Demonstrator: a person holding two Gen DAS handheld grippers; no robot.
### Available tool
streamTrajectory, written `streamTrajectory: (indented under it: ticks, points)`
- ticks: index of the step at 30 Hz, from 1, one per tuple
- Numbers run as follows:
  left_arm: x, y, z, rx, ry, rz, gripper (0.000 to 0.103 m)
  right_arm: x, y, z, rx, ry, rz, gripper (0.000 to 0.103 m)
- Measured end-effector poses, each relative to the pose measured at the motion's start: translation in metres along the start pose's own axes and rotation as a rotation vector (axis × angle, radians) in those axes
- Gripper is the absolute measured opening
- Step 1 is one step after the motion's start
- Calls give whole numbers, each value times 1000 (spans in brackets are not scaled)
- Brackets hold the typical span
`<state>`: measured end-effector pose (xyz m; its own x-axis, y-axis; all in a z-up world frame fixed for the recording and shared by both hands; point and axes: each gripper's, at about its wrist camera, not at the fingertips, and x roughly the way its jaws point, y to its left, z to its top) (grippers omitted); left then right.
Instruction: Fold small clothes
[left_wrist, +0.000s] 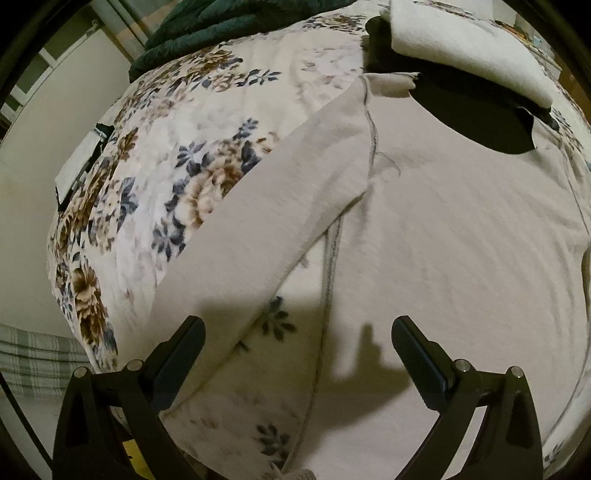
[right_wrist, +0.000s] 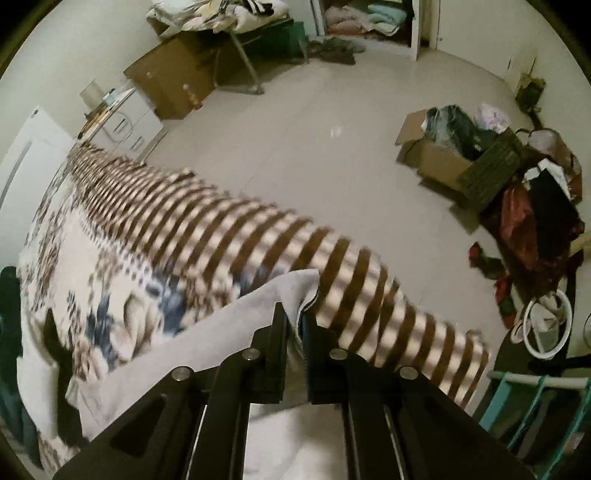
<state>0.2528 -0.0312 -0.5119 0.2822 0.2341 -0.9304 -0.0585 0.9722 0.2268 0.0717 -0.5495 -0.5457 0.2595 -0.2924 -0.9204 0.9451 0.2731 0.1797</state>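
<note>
right hand-held gripper (right_wrist: 294, 317) is clamped nearly closed on a corner of the pale shirt (right_wrist: 207, 343). only a thin edge of fabric sits between the fingers (right_wrist: 277, 325), so i'd judge a quick pull could strip it out. that corner is lifted off the bed (right_wrist: 122, 258) near the striped edge (right_wrist: 332, 280); drift outward and the cloth goes over the side to the floor (right_wrist: 332, 147).

left hand-held gripper (left_wrist: 298, 330) has its jaws wide apart and holds nothing, hovering over the shirt's body (left_wrist: 443, 240) by the side seam. the sleeve (left_wrist: 280, 206) lies angled out on the floral bedspread (left_wrist: 177, 147).

risk: with nothing pinning the body, the right-side fold may drag the whole garment and wrinkle it. folded stack (left_wrist: 461, 48) sits just past the collar and could get shoved if the shirt slides that way.
</note>
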Motion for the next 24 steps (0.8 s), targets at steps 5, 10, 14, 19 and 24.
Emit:
streamTrajectory:
  ticks: [5, 10, 14, 19, 24]
  points:
    - [2, 8, 1, -16, 6, 2, 103, -23, 45, -11, -141, 22, 53, 7]
    - [-6, 36, -2, -56, -1, 26, 103, -71, 147, -98, -439, 100, 234, 7]
    - [-9, 75, -16, -113, 2, 80, 103, -99, 237, -219, -784, 208, 379, 7]
    - [-1, 133, -43, -189, 35, 173, 103, -91, 277, -415, -1257, 364, 402, 7]
    - [18, 172, -69, -222, 82, 233, 103, -69, 232, -524, -1538, 451, 298, 7]
